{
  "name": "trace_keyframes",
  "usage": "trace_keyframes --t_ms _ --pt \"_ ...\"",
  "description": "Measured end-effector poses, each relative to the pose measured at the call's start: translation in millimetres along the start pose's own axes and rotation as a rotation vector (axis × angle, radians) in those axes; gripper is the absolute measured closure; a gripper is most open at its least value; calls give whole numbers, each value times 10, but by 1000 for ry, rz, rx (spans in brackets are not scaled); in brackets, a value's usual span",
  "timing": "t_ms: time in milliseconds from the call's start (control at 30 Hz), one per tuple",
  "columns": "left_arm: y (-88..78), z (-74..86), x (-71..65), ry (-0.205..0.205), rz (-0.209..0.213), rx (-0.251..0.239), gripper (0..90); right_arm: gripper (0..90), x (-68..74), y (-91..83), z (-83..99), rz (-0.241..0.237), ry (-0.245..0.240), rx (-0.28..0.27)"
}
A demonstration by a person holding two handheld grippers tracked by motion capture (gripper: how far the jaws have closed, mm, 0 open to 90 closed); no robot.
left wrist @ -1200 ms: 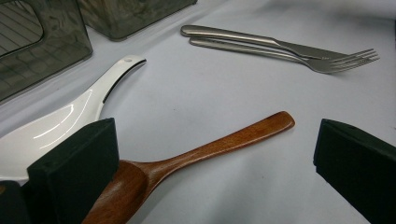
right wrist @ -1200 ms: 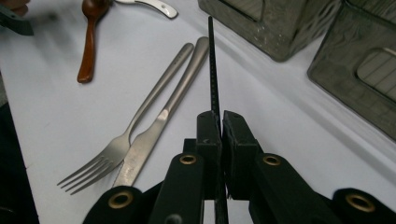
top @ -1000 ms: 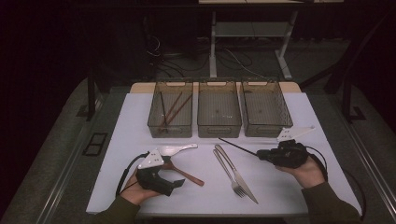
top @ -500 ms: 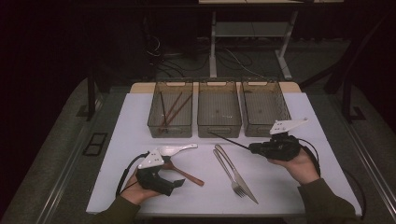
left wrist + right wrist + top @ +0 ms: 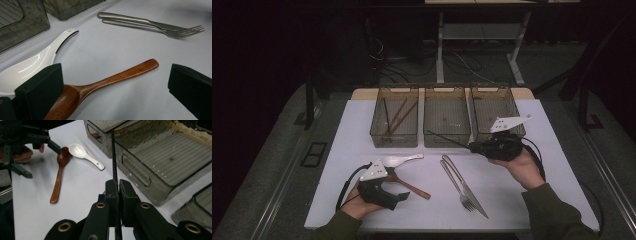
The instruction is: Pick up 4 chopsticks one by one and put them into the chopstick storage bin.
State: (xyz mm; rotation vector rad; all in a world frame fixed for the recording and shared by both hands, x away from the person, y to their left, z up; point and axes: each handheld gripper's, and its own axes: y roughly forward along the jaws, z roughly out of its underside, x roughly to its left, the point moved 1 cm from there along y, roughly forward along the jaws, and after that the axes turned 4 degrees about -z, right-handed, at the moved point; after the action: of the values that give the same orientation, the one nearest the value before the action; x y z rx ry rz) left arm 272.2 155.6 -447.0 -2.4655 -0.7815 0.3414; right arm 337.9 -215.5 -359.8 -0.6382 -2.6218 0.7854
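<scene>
Carrying a black chopstick pinched in the right gripper toward the left bin, needing a tip-first drop among its chopsticks; left gripper gaping over the wooden spoon.

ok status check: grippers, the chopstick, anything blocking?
Right gripper shut on black chopstick, over the middle bin. Left gripper open at wooden spoon. Nothing blocking.
</scene>
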Motion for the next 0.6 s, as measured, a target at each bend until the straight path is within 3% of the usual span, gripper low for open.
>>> trace_keyframes --t_ms 600 --pt "-1 4 0 -8 2 -3 0 856 -86 418 -341 -14 3 -15"
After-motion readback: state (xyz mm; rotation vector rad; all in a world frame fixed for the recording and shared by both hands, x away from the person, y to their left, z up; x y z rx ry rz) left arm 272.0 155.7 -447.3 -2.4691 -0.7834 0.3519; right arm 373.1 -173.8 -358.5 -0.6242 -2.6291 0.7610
